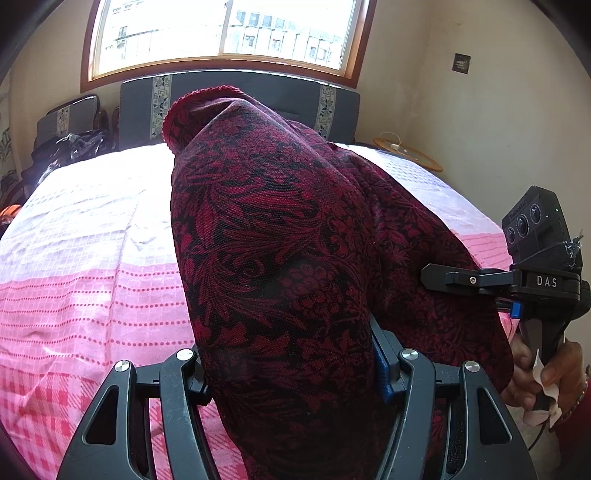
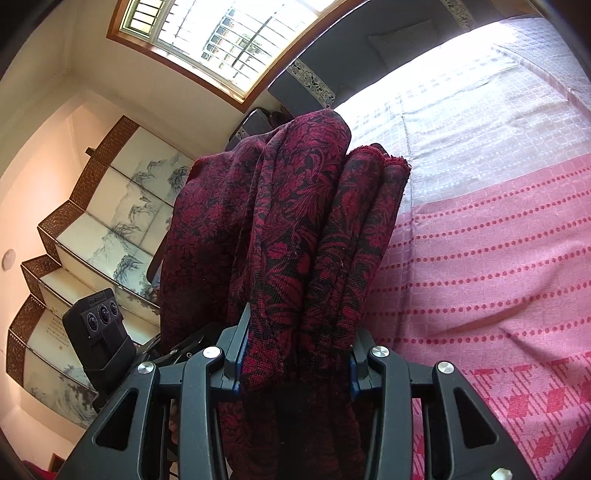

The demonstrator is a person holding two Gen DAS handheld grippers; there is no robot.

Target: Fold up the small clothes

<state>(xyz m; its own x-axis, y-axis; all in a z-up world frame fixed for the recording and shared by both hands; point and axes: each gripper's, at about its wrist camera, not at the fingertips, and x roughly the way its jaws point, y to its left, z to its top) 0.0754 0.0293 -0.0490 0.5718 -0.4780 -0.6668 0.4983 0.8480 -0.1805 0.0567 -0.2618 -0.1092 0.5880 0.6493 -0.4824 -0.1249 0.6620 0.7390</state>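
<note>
A: So, where is the dark red floral garment at this point?

B: Off the bed, hanging above its pink checked sheet. The left gripper has its jaws closed on a thick bunch of the cloth, which drapes up and over the fingers. The right gripper is clamped on several gathered pleats of the same garment.

A: And the two tools, relative to the garment?

B: Close together, on either side of it. In the left wrist view the right gripper reaches into the garment's right edge, with the person's right hand on its handle. Beyond the garment stand the headboard and the window.

A: How should the step go, in your judgement?

B: The cloth looks bunched rather than spread, so I would part the grippers sideways until the fabric hangs as one flat sheet, then lower it onto the bed's pale middle, trailing edge first. Both grips should stay firm, since the knit seems heavy and could slip from a jaw holding too many layers. I would lay the cloth flat before making any crease.
</note>
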